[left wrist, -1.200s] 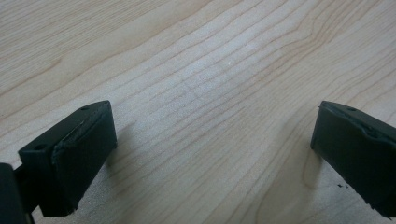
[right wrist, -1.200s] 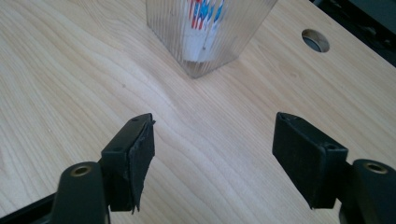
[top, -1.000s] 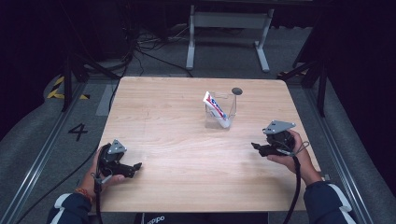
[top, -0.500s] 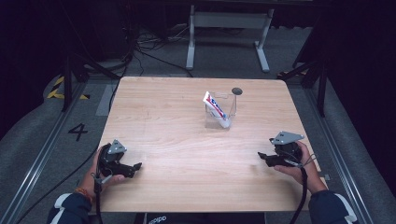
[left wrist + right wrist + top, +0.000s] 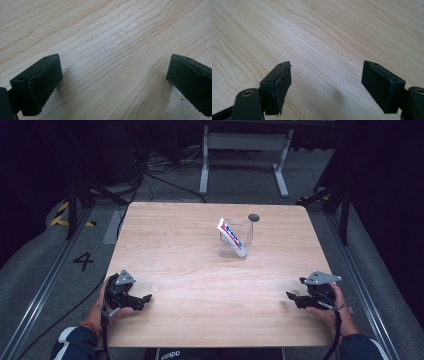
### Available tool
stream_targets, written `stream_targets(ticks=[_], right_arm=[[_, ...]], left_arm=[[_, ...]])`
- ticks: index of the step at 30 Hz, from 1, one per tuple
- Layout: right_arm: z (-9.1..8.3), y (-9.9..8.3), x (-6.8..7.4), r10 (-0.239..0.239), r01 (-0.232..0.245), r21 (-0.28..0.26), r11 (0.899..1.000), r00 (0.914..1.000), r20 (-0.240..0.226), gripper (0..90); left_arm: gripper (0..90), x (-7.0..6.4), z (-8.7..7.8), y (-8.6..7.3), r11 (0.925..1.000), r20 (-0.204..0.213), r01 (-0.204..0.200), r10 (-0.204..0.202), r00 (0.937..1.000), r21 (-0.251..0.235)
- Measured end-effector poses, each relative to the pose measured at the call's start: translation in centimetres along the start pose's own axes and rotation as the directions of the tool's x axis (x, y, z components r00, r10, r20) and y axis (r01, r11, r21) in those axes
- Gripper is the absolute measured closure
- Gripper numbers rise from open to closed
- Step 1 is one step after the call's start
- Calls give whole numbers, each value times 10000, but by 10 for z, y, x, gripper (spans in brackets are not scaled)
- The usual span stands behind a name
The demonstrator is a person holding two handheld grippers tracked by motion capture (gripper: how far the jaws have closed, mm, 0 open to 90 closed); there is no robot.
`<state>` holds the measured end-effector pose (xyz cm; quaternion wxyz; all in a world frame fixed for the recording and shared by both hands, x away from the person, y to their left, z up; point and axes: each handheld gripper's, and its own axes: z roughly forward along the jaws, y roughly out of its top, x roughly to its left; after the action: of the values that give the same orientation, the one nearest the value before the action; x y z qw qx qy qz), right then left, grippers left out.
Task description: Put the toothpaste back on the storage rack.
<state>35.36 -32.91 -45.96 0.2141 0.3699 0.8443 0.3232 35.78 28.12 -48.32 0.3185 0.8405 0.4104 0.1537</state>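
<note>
A clear plastic cup point(image 5: 235, 240) stands right of the middle of the wooden table point(image 5: 190, 270), and a white tube with red and blue print point(image 5: 231, 234) leans inside it. My left gripper point(image 5: 142, 300) rests low at the near left of the table, open, its jaws pointing right. Over at the near right lies my right gripper point(image 5: 293, 299), open too, jaws pointing left. In the left gripper view the left gripper point(image 5: 113, 82) has bare wood between its jaws. The right gripper point(image 5: 327, 85) in its own view also frames bare wood.
A small dark round spot point(image 5: 253, 217) lies on the table just behind the cup. Beyond the far edge stands a grey metal frame point(image 5: 245, 150) on dark floor with cables. A rail with a "4" mark point(image 5: 83, 261) runs along the left side.
My right gripper has drawn back toward the near right corner of the table. The left gripper has barely shifted. The cup and tube stayed put.
</note>
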Motion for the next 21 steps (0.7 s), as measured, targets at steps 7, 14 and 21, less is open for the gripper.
stream_targets(ticks=[7,14,21], right_arm=[[-4,-24,-5,713,-714,7,9975,9973,155,231],[-9,-45,-9,1541,-1536,-280,9877,9879,196,219],[-13,-53,-12,2005,-1996,-415,9790,9795,186,199]], left_arm=[[7,0,0,0,10000,-7,6,-6,10000,14],[7,0,0,0,10000,-2,7,-7,10000,15],[6,0,0,0,10000,18,26,-26,10000,9]])
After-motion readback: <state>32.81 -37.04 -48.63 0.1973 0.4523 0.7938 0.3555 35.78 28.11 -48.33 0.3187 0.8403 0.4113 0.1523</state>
